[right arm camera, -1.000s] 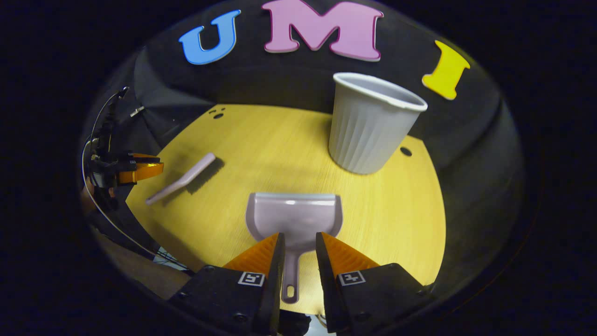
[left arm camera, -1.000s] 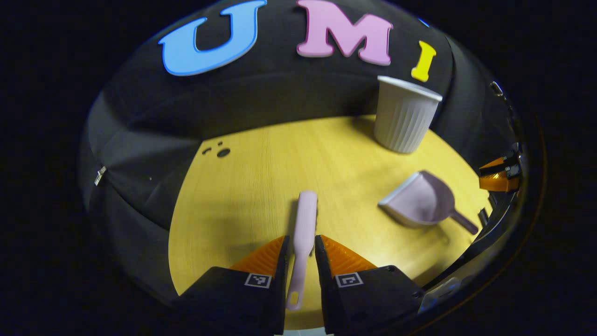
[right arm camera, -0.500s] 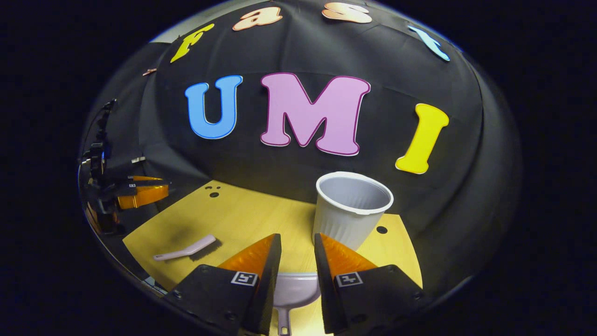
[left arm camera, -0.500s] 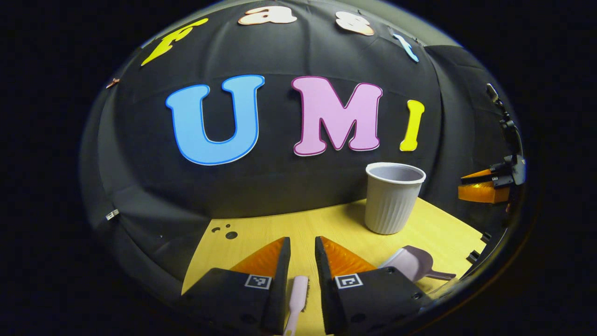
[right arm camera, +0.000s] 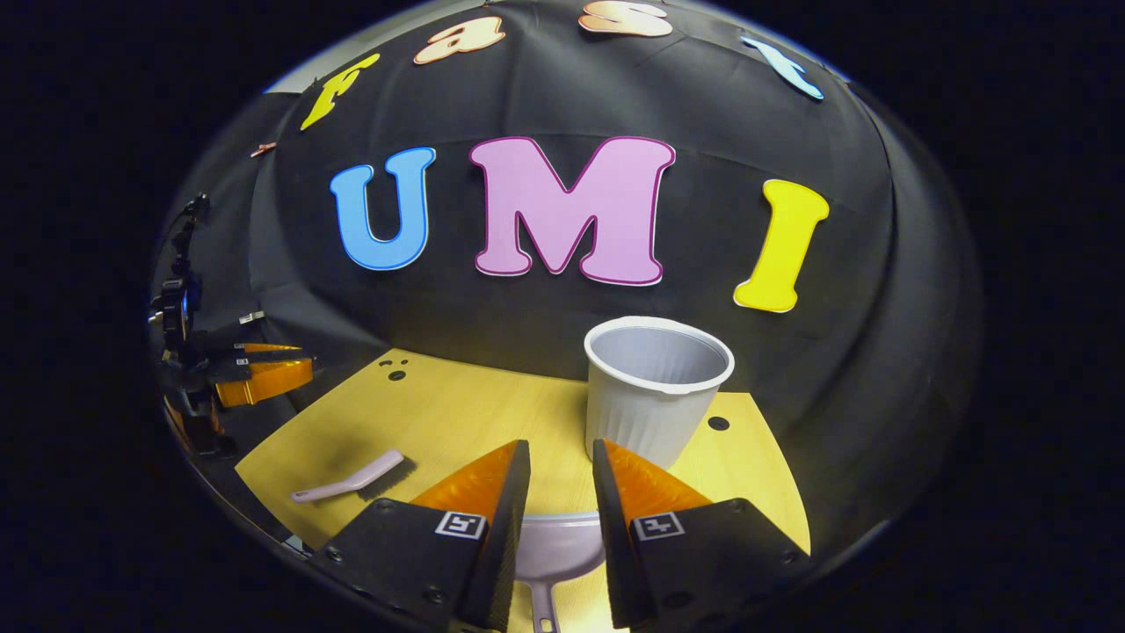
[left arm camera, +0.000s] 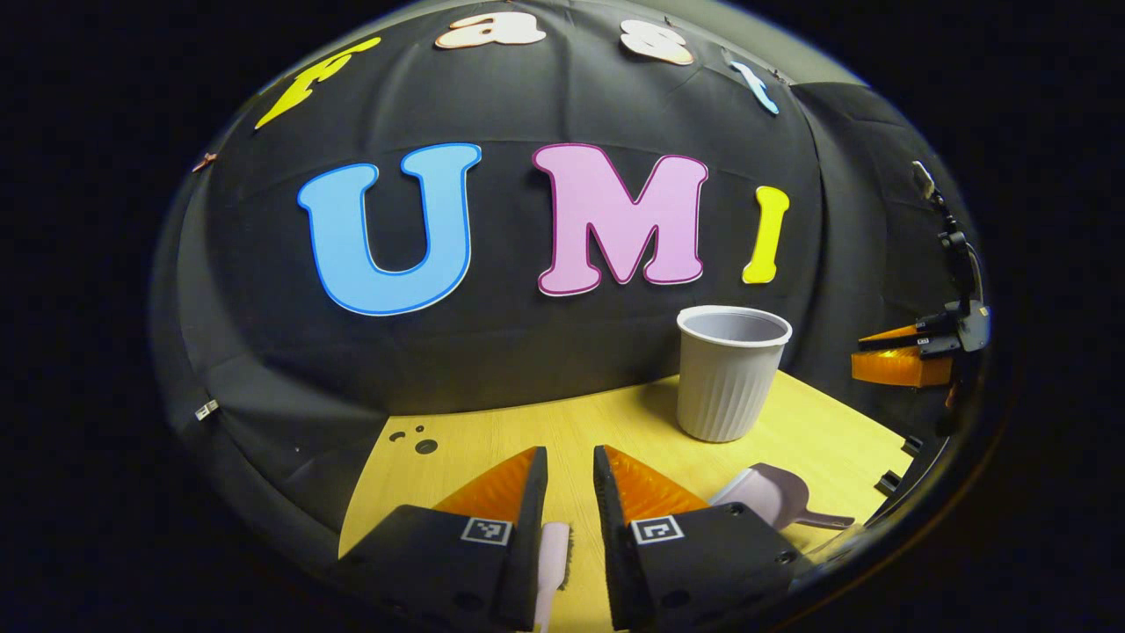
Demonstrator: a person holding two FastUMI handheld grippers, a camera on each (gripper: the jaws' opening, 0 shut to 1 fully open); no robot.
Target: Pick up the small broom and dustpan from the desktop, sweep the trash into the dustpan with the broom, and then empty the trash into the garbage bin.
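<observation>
Lying flat, broom [left arm camera: 552,549] axis along left gripper [left arm camera: 569,475] | fingers spread, both grippers

bin [right arm camera: 655,396] blocks far right; desktop [right arm camera: 457,413] left open.

Yellow wood-grain desktop [right arm camera: 457,413] is sitting in the lower part of both frames, its far edge running against the black cloth wall. Ribbed grey bin [right arm camera: 655,387] is standing upright on it, right of centre in the right gripper view, centre-right in the left gripper view [left arm camera: 729,382]. Small broom [right arm camera: 352,479] is lying flat at lower left, well apart from the bin. Dustpan [right arm camera: 558,549] is resting at bottom centre, near the bin's base; in the left gripper view it is sitting at lower right [left arm camera: 778,497]. Small dark holes [right arm camera: 395,369] are showing at the far left corner.
</observation>
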